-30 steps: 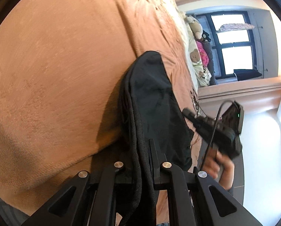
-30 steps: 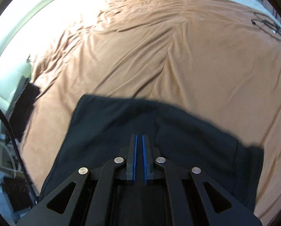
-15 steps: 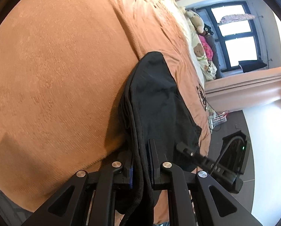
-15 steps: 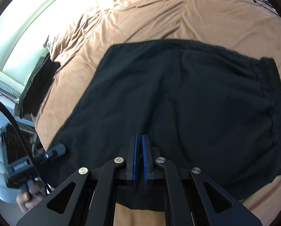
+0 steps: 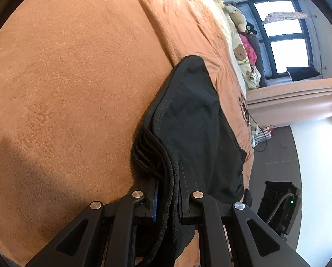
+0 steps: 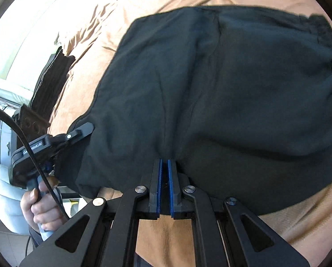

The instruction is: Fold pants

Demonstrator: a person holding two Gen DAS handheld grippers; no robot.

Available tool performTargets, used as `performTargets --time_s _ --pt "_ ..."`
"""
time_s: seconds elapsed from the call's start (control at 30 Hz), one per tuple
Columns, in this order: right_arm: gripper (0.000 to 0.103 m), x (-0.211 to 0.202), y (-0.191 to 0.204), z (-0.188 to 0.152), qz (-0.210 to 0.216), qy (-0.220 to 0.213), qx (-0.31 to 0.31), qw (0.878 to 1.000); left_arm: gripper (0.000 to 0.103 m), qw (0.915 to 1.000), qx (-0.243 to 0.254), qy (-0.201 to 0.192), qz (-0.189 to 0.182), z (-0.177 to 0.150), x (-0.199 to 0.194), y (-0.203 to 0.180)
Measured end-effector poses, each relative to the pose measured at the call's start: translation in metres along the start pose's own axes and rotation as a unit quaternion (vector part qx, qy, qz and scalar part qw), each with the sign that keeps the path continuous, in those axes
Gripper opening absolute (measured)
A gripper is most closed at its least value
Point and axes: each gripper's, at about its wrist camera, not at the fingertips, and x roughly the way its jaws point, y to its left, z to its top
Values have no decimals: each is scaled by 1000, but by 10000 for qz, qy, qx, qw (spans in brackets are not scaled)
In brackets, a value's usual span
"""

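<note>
Black pants (image 6: 221, 89) lie folded on an orange-brown bed cover (image 6: 299, 218); they also show in the left wrist view (image 5: 192, 122). My left gripper (image 5: 168, 178) is shut on the thick layered edge of the pants at the left side; it also shows in the right wrist view (image 6: 77, 133), held by a hand. My right gripper (image 6: 163, 164) is shut on the near edge of the pants, with a thin fold of cloth between its blue pads.
The orange-brown bed cover (image 5: 65, 77) spreads wide. Stuffed toys (image 5: 239, 22) and pillows sit by a window at the far end. A black device (image 5: 281, 202) with a cable stands on the floor. A dark folded item (image 6: 50, 84) lies at the bed's left edge.
The right gripper has drawn back toward the near bed edge with the pants edge in it, so more of the pants shows. The left gripper still holds its edge.
</note>
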Motion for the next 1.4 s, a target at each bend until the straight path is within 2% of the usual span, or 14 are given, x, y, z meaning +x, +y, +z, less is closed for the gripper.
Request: performTargets --time_s 0.2,0.3,0.4,0.5,0.8,0.87,0.9,0.93,1.0,1.13,1.23,1.4 --pt "2 -15 -1 7 -165 -427 -170 9988 9 9997 191 -94 -112 -2 -10 -14" --pt "2 -2 -10 6 -162 -221 -58 9996 9 9990 389 -120 -191 0 -13 -35" --pt "2 -3 -17 2 74 -202 36 9998 9 9977 604 -133 -262 2 -13 -57" --pt "2 -17 -25 -2 205 -275 67 9994 9 9960 840 -117 -292 4 -11 -82" --pt "3 -75 -47 -35 355 -942 50 9949 9 9889 1475 88 -168 0 14 -148" --pt "8 -88 -55 -43 372 -1097 44 9933 9 9872 1578 165 -150 -3 23 -159" --pt "19 -96 -59 -49 355 -1188 35 9923 9 9863 1632 207 -146 -4 28 -166" --pt "34 -103 -63 -54 335 -1286 44 9911 9 9851 1697 253 -139 -6 33 -172" --pt "52 -115 -70 -65 371 -1488 84 9881 9 9823 1838 349 -106 -11 45 -185" --pt "55 -134 -87 -90 410 -1755 211 9834 9 9764 2084 571 -26 -22 73 -206" --pt "64 -141 -100 -106 377 -1897 352 9805 9 9717 2240 753 49 -29 93 -219" --pt "65 -145 -106 -132 346 -2112 633 9748 9 9623 2482 1088 209 -50 129 -233"
